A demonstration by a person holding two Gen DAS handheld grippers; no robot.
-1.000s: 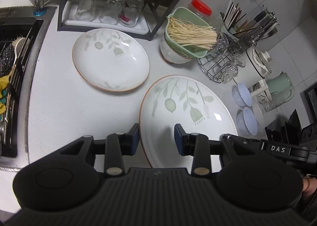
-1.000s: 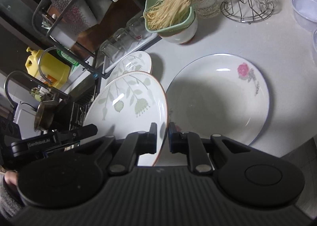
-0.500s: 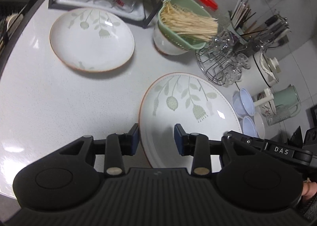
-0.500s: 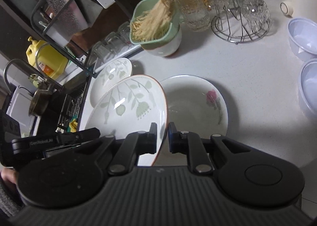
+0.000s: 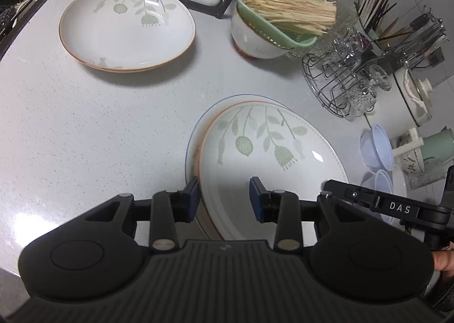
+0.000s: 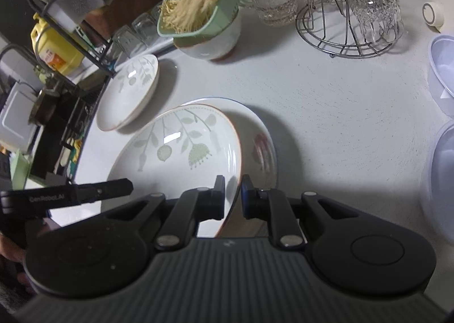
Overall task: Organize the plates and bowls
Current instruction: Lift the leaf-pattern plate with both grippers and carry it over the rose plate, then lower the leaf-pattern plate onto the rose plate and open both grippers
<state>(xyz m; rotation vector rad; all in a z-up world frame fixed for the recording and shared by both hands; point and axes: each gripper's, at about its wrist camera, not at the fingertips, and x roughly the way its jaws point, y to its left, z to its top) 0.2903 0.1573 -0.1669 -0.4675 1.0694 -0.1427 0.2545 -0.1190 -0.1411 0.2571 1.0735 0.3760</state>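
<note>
Right gripper (image 6: 232, 196): jaws nearly closed, pinching the near right rim of the leaf-pattern plate (image 6: 181, 150).
Left gripper (image 5: 222, 199): jaws part-open, straddling the same plate's left rim (image 5: 272, 158); the left pad sits against the rim's outer edge, the right pad over the plate's inner face; contact on that side cannot be confirmed.
Carried plate: held between both grippers, directly ahead of each, tilted, its right edge higher.
Rose plate (image 6: 262, 144): flat on the counter (image 6: 326, 113), directly beneath the carried plate; blue rim shows past the far and left edge (image 5: 195, 130).
Governing relation: carried plate overlaps the rose plate, offset toward the left; judged nearly ready to set down.
Second leaf plate (image 5: 127, 28): farther off, well apart, by the dish rack.
</note>
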